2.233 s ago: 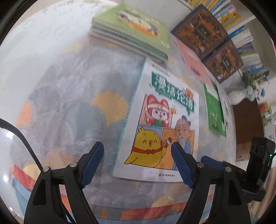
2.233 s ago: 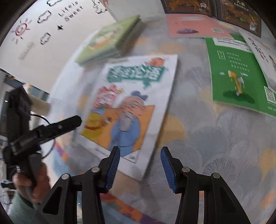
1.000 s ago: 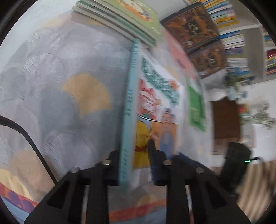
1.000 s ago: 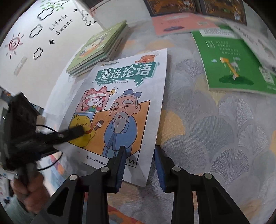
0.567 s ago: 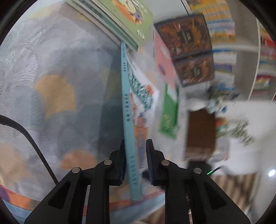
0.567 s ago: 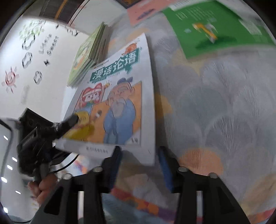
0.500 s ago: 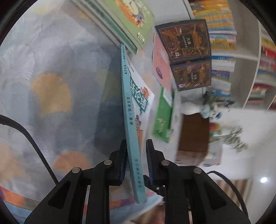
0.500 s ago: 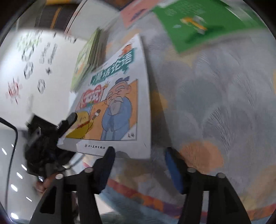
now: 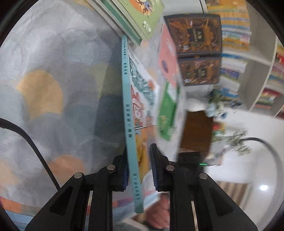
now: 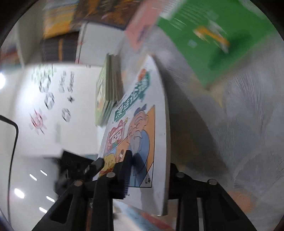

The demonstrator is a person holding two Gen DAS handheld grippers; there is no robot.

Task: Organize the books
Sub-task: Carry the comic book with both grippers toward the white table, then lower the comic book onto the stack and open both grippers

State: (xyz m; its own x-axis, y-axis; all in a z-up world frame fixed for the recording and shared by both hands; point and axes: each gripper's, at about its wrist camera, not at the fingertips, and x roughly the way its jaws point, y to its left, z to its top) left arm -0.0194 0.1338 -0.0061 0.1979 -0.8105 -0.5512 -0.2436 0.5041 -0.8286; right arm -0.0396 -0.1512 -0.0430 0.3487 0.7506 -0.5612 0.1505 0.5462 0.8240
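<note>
The comic book [image 9: 128, 115] with a teal spine and cartoon cover stands tilted up off the patterned tablecloth [image 9: 53, 88]. My left gripper [image 9: 138, 168] is shut on its spine near the bottom corner. In the right wrist view the same comic book [image 10: 142, 115] has its open-edge corner between the jaws of my right gripper [image 10: 149, 176]. These jaws are closing, one pad on the cover and the other behind the back. A stack of green books [image 9: 140, 16] lies just past the comic's far end.
A green book [image 10: 221, 40], a pink book [image 9: 167, 56] and two dark brown books [image 9: 197, 33] lie flat further right. Beyond them stands a full bookshelf [image 9: 236, 35]. A hand [image 9: 159, 213] shows below the comic. A white wall with decals [image 10: 53, 97] is to the left.
The comic went from lying flat to being raised on edge by my left gripper. My right gripper opened wide, moved onto the opposite corner and closed there.
</note>
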